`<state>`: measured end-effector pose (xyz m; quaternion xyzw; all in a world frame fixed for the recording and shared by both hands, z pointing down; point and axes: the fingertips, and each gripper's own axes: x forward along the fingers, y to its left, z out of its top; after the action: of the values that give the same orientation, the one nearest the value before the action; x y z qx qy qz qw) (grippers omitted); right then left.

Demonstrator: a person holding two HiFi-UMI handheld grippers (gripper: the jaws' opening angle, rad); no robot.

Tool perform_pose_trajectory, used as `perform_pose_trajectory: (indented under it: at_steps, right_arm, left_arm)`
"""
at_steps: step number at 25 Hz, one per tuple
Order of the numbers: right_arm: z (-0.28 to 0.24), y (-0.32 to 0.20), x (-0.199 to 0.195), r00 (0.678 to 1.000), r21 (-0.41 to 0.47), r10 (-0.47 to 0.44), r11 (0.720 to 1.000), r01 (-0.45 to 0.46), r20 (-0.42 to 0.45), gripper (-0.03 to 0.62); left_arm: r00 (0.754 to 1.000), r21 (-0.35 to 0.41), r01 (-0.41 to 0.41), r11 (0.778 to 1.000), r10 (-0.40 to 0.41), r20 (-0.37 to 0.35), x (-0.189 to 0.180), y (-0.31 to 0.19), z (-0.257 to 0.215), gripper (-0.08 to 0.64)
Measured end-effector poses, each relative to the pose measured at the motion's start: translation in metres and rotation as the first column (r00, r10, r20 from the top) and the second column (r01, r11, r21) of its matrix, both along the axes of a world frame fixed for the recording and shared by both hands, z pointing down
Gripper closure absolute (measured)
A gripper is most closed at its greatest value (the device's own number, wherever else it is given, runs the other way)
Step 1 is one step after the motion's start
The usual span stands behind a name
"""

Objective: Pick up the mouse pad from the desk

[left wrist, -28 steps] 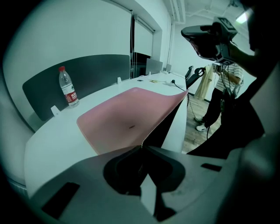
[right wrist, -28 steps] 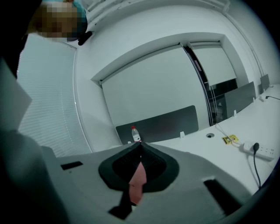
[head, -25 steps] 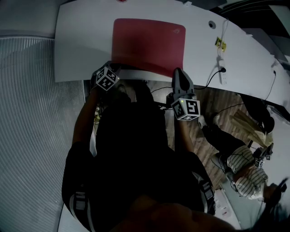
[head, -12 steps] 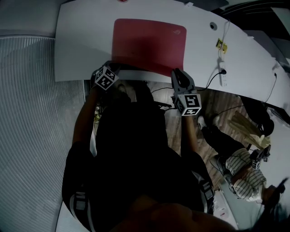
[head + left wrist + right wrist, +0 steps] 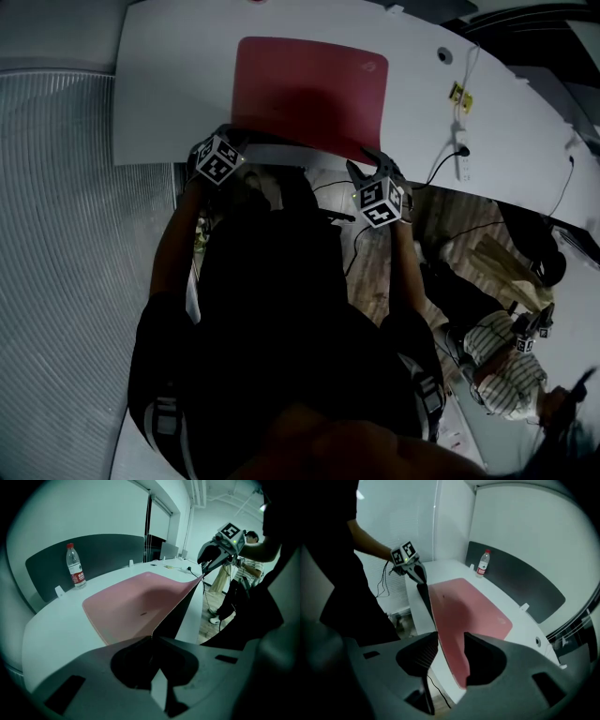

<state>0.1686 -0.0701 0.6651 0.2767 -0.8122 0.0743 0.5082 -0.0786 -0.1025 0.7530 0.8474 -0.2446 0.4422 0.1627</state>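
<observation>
Left gripper (image 5: 152, 637) jaws pinched tight on near-left corner of mouse pad (image 5: 309, 89), dark underside showing. Right gripper (image 5: 451, 641) jaws wide apart, just been opening; pad's near-right edge stands between them, unpressed. Both grippers tilt steeply down at near edge of desk (image 5: 164, 94), marker cubes uppermost, forearms reaching out from person's dark torso. Pad's near edge raised between two grippers; far part of red pad lies flat on white desk. Water bottle (image 5: 75, 566) upright at far side, well apart from pad.
</observation>
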Motion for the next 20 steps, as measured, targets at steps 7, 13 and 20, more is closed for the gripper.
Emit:
perform_pose_trajectory:
  at_steps: [7, 13, 20]
  right_arm:
    - [0.038, 0.007, 0.003, 0.957, -0.091, -0.213, 0.976, 0.198, -0.198, 0.422]
    - [0.068, 0.016, 0.005, 0.922, -0.178, -0.303, 0.948, 0.265, -0.242, 0.426]
    - [0.076, 0.008, 0.005, 0.907, -0.139, -0.308, 0.95, 0.279, -0.287, 0.577]
  left_arm:
    - [1.0, -0.002, 0.004, 1.0, -0.004, 0.007, 0.0, -0.002, 0.004, 0.546]
    - [1.0, -0.006, 0.017, 1.0, -0.016, 0.02, 0.002, -0.003, 0.003, 0.546]
    - [0.999, -0.007, 0.033, 0.999, -0.033, 0.043, -0.002, -0.003, -0.002, 0.546]
